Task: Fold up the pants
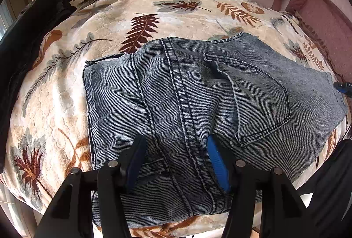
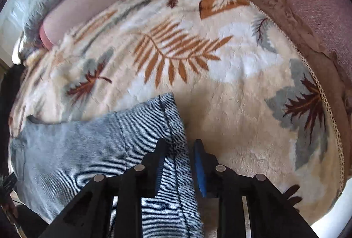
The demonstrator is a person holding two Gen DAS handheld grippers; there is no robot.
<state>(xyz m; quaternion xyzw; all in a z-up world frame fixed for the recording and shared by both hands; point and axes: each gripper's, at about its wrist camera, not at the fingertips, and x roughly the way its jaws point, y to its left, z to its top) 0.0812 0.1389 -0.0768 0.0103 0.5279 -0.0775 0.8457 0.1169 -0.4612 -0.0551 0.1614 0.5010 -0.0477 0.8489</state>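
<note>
The left gripper [image 1: 176, 163] is hovering with jaws wide apart over the pants [image 1: 198, 106], gripping nothing. The pants are lying folded into a compact stack on the leaf-patterned blanket [image 1: 66, 88]. The right gripper [image 2: 179, 163] is straddling their edge, jaws narrower but not pinching. Folding seems nearly finished.

no readable text or labels

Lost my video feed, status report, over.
Left gripper open above folded jeans. Right gripper open, straddling the jeans' edge. Jeans flat on leaf blanket. Nothing in the way.
</note>
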